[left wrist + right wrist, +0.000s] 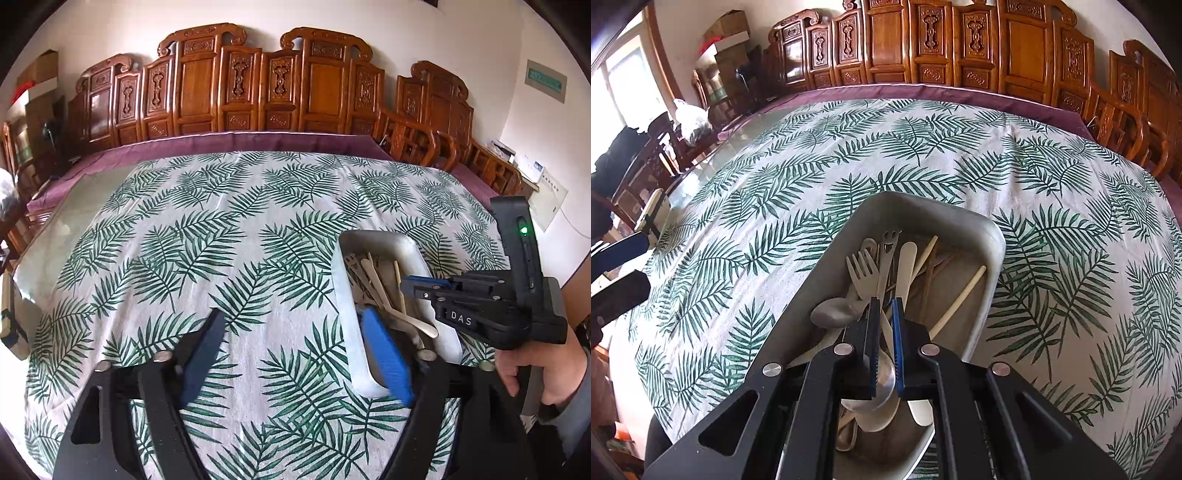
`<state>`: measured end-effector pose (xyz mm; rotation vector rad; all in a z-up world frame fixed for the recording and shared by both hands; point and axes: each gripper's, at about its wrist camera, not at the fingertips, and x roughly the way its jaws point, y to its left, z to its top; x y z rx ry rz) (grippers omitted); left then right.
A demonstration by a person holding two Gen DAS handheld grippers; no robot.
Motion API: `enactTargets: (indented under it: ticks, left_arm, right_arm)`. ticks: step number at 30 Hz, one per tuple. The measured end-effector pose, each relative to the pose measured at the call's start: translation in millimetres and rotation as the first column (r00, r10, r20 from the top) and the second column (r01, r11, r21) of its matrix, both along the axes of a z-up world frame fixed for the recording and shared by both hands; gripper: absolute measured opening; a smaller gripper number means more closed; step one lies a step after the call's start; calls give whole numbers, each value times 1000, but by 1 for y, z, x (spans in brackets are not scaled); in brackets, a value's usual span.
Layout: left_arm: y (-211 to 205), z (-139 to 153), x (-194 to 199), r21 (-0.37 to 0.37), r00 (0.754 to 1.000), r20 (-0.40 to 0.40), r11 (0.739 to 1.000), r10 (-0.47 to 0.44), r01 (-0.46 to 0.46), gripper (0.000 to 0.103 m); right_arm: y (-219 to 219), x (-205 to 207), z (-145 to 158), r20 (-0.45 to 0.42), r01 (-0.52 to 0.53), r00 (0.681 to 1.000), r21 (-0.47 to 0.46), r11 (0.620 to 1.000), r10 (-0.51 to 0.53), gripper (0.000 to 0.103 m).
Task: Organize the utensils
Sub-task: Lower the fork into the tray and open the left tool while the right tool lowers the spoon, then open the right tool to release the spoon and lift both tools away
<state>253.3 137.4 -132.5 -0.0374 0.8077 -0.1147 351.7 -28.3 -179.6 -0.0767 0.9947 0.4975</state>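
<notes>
A white oblong tray [373, 236] [923, 206] lies on the leaf-print cloth and holds several utensils: a fork [862, 273], a grey spoon [834, 314], a smiley-handled piece [888, 243] and pale chopsticks [960, 295]. My right gripper [886, 302] [406, 286] hovers over the tray with its pads nearly together. A pale handle shows through the slit, and I cannot tell whether it is pinched. My left gripper [291, 314] stands wide open just left of the tray, with nothing between its fingers. Its right finger [384, 354] overlaps the tray's near rim.
The leaf-print cloth [221, 221] covers most of a glass-topped table, with a purple cloth [258, 142] along the far edge. Carved wooden chairs [236, 81] line the back wall. A hand [528, 373] holds the right gripper. Cardboard boxes [727, 33] are stacked far left.
</notes>
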Motion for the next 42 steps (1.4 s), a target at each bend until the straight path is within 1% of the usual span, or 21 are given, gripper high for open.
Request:
enactTargets:
  ticks: [10,13,15,16,17,18,20,23,26,28,31,35,40,42]
  left_arm:
    - [-29,4,-9,34,1000,-6,999,-13,13,89]
    - [-42,9,-14,44,1000,-4,999,-12,13,89]
    - [-51,11,-17,53,1000,-7,999,-7,7,90]
    - [-54,12,-18,53,1000,-9,999,-7,7,90]
    - [-57,12,-19,52,1000,-11,999,-8,9,90]
    - [-62,13,-22,49,1000,-12,999,-14,14,90]
    - [-71,13,-26,53,1000,-13,999,-14,14,90]
    - [-85,12,-34,64,1000,-15,998,-11,12,90]
    - [-97,14,-44,65,1000,-10,998,-13,13,90]
    - [-105,15,-52,55,1000,-12,998,-15,16,90]
    - [-113,16,-63,46,1000,-18,999,-5,6,90]
    - [-119,20,-79,14,1000,-18,1000,-10,11,90]
    - [-124,38,-104,24,1000,17,1000,4,-4,90]
    - [-125,51,-114,32,999,48,999,14,-16,90]
  right_arm:
    - [-33,-27,29,70,14,997,28,999,-16,8]
    - [-48,-41,41,90,26,996,35,999,-29,8]
    - [-57,-47,46,97,35,995,37,999,-38,18]
    - [-63,-53,49,105,43,993,35,998,-46,32]
    - [-68,-58,52,115,50,992,32,998,-54,42]
    - [-75,-66,56,131,58,989,33,998,-61,45]
    - [-86,-76,59,139,76,987,37,996,-80,55]
    - [-101,-94,63,156,113,981,26,993,-116,82]
    - [-115,-110,65,174,147,974,9,989,-147,96]
    - [-124,-123,68,187,169,968,6,986,-167,101]
    - [-137,-139,70,188,194,963,10,981,-193,100]
    - [-148,-160,76,196,214,957,22,977,-214,100]
    - [-157,-188,97,246,232,940,47,971,-237,100]
    - [-159,-199,109,274,233,932,56,971,-239,100]
